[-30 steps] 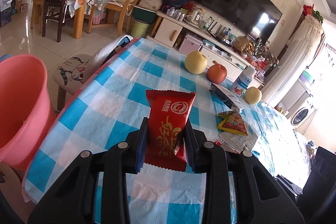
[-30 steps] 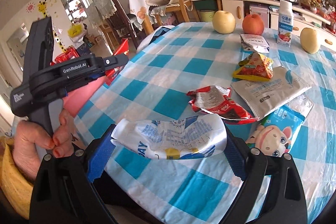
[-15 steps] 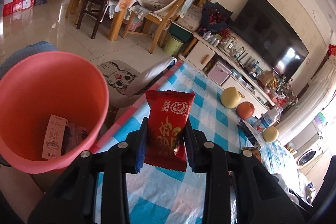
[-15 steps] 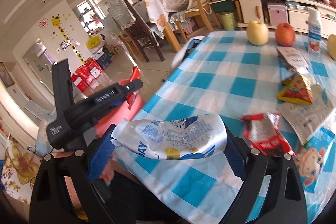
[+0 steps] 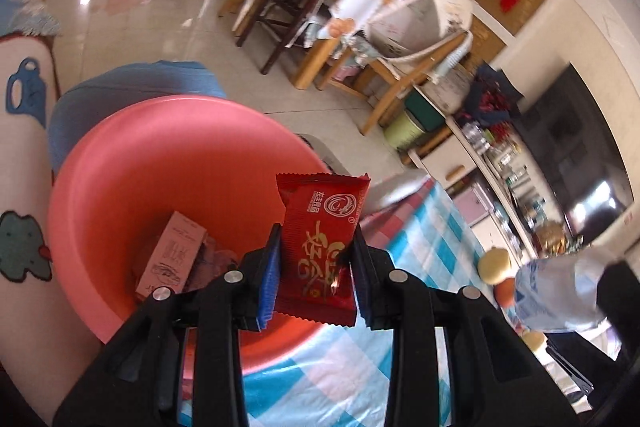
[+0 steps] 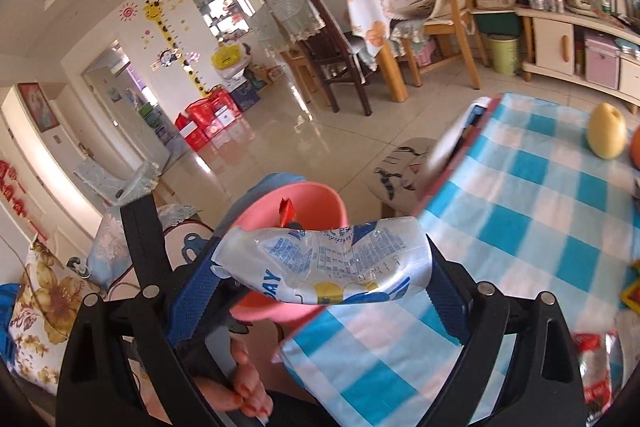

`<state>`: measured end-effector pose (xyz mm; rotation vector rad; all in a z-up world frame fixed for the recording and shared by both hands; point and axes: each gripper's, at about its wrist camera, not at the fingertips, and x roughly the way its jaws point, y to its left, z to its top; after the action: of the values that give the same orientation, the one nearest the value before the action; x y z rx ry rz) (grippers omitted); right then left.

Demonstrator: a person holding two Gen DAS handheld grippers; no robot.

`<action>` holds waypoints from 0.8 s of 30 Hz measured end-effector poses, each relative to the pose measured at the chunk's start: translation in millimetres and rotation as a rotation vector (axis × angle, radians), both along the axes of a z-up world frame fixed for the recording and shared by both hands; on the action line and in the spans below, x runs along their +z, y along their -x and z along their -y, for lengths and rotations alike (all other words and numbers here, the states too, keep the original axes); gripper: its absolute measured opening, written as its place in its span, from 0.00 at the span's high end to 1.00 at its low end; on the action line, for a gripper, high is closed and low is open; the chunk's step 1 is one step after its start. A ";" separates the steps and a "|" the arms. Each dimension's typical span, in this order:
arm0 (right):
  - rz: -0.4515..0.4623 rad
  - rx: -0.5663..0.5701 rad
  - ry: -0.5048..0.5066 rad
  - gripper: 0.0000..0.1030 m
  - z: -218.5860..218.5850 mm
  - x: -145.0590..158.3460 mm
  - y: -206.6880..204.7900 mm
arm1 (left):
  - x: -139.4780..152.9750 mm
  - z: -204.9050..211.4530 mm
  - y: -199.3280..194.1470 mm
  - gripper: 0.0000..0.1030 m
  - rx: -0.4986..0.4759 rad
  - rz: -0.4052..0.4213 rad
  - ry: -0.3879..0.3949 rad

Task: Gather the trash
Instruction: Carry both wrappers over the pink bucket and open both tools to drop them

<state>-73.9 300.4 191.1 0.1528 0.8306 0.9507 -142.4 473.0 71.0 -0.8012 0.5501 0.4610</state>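
- Left gripper (image 5: 316, 273): jaws drawn in narrow, clamped on both side edges of a red snack wrapper (image 5: 320, 247); wrapper stands upright btwn the blue pads, top end sticking up past them.
- Wrapper hangs over the near rim of the pink bucket (image 5: 132, 163), above its opening.
- In bucket bottom: pale pink box (image 5: 170, 257) plus darker scraps beside it, too blurred to ID.
- Bucket sits just beside the edge of the table w/ blue-white check cloth (image 5: 432, 235).
- Right gripper (image 6: 320, 275): jaws spread wide, pads pressing the two ends of a crumpled white-blue pouch (image 6: 324, 263); pouch spans the gap crosswise, bowed upward.
- Right wrist view: pouch in front of the bucket (image 6: 316, 199), red wrapper tip (image 6: 286, 211) showing above it.
- Person's hand (image 6: 244, 387) grips the left gripper's handle, low in right wrist view.
- On the cloth, far side: yellow pear (image 6: 606, 131); red-silver wrapper (image 6: 596, 359) near the right corner.
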 end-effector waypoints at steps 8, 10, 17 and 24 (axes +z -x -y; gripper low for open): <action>-0.086 0.085 -0.024 0.10 -77.4 -6.8 -35.3 | -18.9 -34.9 8.5 0.67 0.089 -0.021 0.110; -0.119 0.113 -0.018 0.10 -95.8 -14.4 -42.6 | -21.8 -37.9 8.8 0.67 0.096 -0.029 0.120; -0.227 0.135 0.018 0.07 -136.3 -38.4 -58.6 | -25.1 -39.6 9.7 0.55 0.126 -0.041 0.111; -0.226 0.073 -0.019 0.07 -114.7 -44.3 -58.0 | -18.9 -35.4 10.5 0.45 0.156 -0.035 0.067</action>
<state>-15.9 415.0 146.9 0.2508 1.0409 1.0226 -152.9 508.4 52.1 -0.9058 0.5397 0.6029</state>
